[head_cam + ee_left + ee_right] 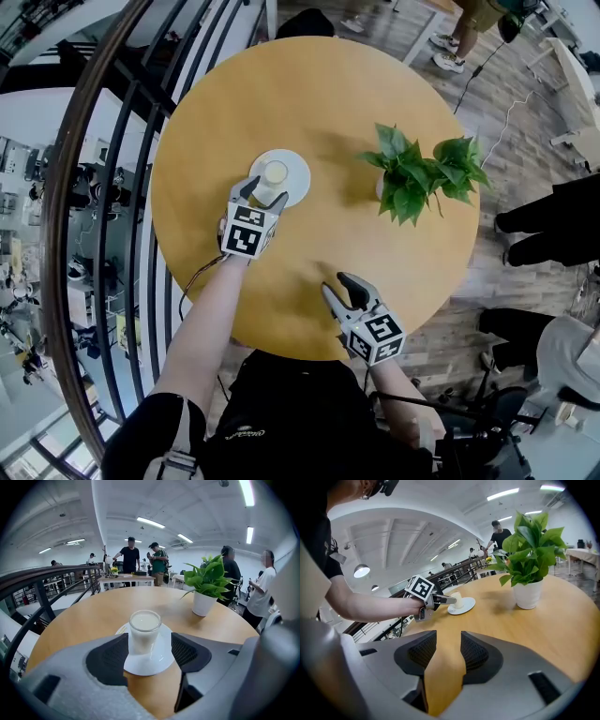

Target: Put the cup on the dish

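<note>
**Round wooden bench (309, 84) beside a dark railing (100, 216).** A potted plant (422, 173) stood right of the white dish (298, 172), well apart from it. No object lay between the plant and the dish.

The cup (275, 173) stood upright on the dish. The left claw (265, 194) had its jaws apart, one on either side of the cup. The left gripper view alone showed the gap on the right jaw's side, and people (131, 557) standing beyond the bench. The right gripper view alone showed the right claw (444, 651) with its jaws slightly apart over bare wood, holding nothing.

The left forearm (211, 319) reached forward over the bench edge. The right claw was held near the bench's near edge, pointing toward the dish.
</note>
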{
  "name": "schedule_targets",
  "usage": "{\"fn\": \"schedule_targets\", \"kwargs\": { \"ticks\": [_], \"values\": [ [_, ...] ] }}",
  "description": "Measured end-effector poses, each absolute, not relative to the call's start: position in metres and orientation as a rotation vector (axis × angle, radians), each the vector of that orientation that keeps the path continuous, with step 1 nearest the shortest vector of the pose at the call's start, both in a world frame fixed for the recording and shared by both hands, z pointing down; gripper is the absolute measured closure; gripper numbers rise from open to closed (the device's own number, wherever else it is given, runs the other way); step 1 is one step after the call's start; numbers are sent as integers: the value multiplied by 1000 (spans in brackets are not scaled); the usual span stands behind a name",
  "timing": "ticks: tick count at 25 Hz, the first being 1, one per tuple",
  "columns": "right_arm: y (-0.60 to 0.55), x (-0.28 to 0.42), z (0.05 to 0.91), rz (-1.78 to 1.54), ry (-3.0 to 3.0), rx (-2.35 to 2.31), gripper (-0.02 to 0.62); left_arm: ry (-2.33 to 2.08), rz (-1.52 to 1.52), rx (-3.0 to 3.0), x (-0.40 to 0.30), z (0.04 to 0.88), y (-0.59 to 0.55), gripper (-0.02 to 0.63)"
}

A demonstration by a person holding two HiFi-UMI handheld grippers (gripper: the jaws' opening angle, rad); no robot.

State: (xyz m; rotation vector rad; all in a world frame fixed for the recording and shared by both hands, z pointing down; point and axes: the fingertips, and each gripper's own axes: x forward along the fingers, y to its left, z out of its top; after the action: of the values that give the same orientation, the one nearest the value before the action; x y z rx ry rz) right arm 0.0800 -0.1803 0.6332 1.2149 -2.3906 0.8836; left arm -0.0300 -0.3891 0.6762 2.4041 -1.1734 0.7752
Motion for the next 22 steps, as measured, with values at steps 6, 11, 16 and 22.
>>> {"fn": "schedule_targets", "kwargs": {
  "ticks": [6, 11, 16, 22],
  "values": [
    [-178, 76, 603, 827, -2433, 1243, 445, -1169, 743, 2429, -33, 643, -364, 363],
    [-181, 74, 570, 748, -2478, 1274, 445, -1152, 706, 2477, -33, 606, -342, 419],
    [-184, 69, 545, 663, -2527, 1275, 445, -1192, 653, 2532, -35, 569, -326, 492],
    [-185, 65, 514, 571, -2583, 1277, 445, -1190, 547, 2568, -37, 523, -301, 519]
  ]
}}
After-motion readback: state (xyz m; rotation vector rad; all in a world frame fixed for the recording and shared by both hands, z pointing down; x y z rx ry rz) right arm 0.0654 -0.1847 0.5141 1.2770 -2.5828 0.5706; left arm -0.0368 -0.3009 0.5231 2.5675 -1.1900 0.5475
